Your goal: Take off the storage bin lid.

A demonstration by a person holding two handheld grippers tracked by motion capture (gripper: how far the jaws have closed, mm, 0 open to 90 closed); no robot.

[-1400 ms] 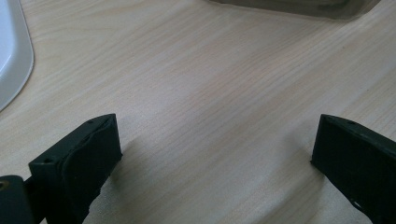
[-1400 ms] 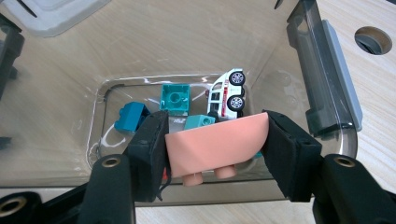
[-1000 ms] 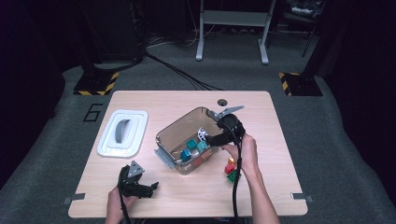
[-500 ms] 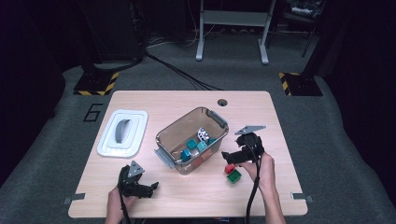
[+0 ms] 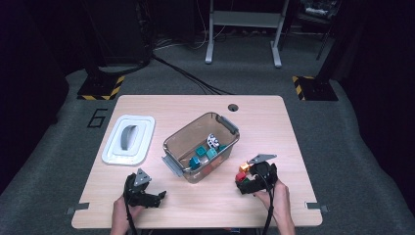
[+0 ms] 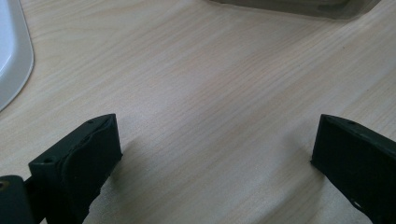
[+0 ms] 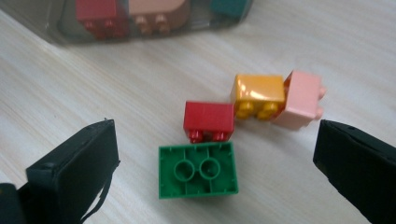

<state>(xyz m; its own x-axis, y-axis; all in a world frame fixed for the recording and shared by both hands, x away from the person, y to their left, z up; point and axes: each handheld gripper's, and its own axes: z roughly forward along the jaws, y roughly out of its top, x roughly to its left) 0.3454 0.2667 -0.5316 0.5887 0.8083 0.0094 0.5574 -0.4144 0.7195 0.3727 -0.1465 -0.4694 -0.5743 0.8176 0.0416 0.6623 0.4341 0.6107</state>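
High view: lid [image 5: 128,139] at 9 o'clock on the table [image 5: 274,112], clear bin [image 5: 201,146] at centre with teal bricks inside. Left gripper [image 5: 148,195] sits at 7 o'clock, jaws apart over bare wood, nothing between them. Right gripper [image 5: 243,182] at 5 o'clock, over a small cluster of bricks just right of the bin; jaws have just been opening and stand wide, clamped on nothing. Right gripper view: green brick [image 7: 196,170] upside down between the jaws, no pad contact; red brick [image 7: 208,120] touching it at 12 o'clock, orange brick [image 7: 259,94] and pink brick [image 7: 302,100] at 1 o'clock.
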